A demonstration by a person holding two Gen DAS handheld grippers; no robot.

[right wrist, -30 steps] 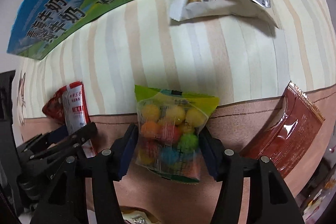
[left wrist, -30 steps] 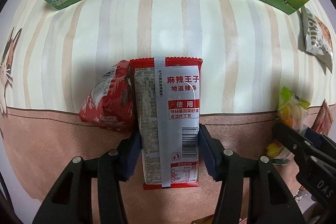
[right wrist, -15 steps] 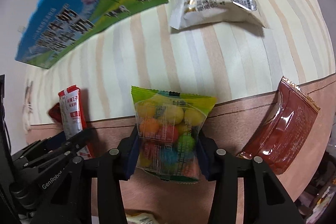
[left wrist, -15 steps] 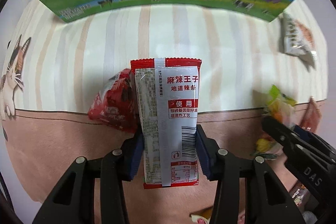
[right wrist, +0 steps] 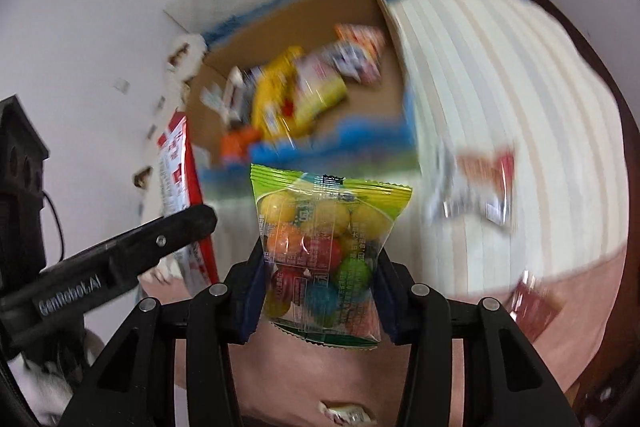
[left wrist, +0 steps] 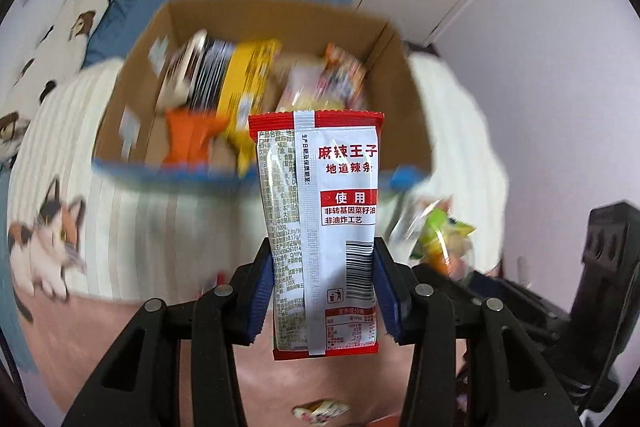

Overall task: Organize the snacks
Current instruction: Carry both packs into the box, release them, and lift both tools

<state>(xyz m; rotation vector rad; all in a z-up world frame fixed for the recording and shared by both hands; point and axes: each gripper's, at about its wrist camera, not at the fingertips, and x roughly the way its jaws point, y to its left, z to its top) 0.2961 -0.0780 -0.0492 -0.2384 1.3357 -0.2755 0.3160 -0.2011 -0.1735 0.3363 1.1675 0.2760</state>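
Observation:
My left gripper is shut on a red-and-white spicy-strip packet and holds it upright in the air, short of an open cardboard box. The box holds several snack packs. My right gripper is shut on a clear green-topped bag of coloured candy balls, also lifted, with the same box ahead and slightly left. The left gripper with its packet shows at the left of the right wrist view; the candy bag shows at the right of the left wrist view.
The box stands on a striped cream-and-pink bedspread with a cat print. A white snack pack and a dark red pack lie on the cover to the right. A small packet lies below the grippers. Background is motion-blurred.
Both grippers have lifted their packets off the bedspread and tilted up, so the box interior now shows. The red pack beside the strip packet has dropped out of view.

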